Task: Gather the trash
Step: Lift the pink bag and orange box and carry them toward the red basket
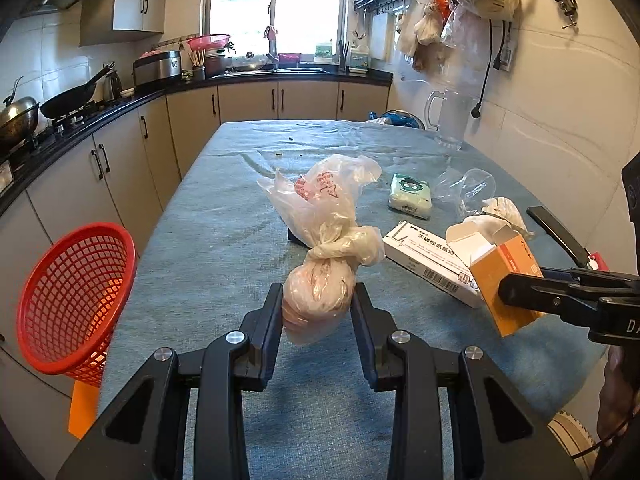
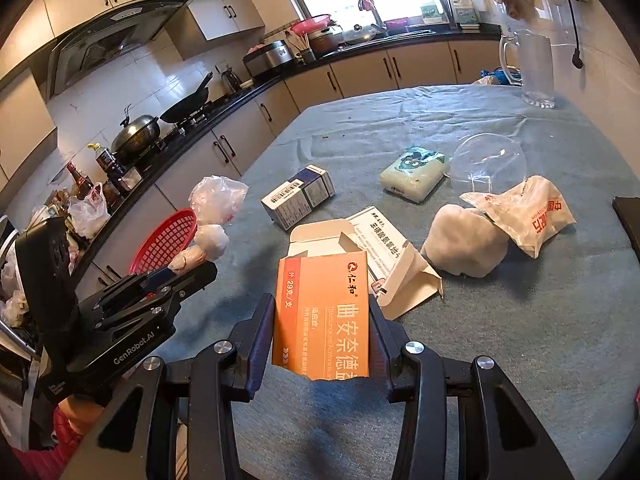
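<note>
My left gripper (image 1: 318, 308) is shut on a knotted plastic bag (image 1: 320, 240) and holds it above the blue-grey table (image 1: 224, 232). It also shows in the right wrist view (image 2: 212, 216), held by the left gripper (image 2: 192, 266). My right gripper (image 2: 320, 324) is shut on an open orange box (image 2: 320, 312) above the table; that box also shows in the left wrist view (image 1: 504, 280). A red mesh basket (image 1: 72, 300) hangs off the table's left edge, seen too in the right wrist view (image 2: 164, 244).
On the table lie a long white box (image 1: 428, 260), a blue and white box (image 2: 300, 196), a tissue pack (image 2: 414, 172), a clear plastic lid (image 2: 488, 164), a crumpled white bag (image 2: 524, 212), a white wad (image 2: 464, 244) and a glass pitcher (image 2: 536, 68). Kitchen counters run along the left.
</note>
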`<state>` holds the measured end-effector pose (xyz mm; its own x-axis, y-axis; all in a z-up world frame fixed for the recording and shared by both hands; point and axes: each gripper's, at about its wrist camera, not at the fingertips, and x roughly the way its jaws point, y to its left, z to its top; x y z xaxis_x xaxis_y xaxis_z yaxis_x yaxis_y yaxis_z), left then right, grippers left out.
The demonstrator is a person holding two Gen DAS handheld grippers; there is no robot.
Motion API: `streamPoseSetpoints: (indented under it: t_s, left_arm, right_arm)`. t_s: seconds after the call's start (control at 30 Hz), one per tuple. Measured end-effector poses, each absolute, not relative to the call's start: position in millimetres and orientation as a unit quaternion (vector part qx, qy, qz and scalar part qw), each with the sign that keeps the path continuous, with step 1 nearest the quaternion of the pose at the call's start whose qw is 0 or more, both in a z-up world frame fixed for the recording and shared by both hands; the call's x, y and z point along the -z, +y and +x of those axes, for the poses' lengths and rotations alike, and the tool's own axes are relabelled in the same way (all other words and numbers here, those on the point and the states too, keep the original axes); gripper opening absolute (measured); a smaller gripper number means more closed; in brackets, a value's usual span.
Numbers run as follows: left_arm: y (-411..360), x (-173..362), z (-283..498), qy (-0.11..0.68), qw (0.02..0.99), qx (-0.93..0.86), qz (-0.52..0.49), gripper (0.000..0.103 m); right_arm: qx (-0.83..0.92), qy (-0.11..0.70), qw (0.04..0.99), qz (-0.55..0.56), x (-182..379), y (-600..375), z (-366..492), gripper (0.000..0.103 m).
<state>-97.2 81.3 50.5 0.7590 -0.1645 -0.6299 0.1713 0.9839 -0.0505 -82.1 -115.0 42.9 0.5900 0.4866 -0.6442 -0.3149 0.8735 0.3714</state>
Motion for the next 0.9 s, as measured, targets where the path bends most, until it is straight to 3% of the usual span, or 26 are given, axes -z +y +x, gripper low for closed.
streamPoseSetpoints:
  t_s: [0.9]
  left_arm:
    - [109,-54,-102,0.325,0.944,0.059,-0.013,0.032]
  right_arm:
    - [-0.240,0.398,0.880,0.095,-47,-79,-63,0.047]
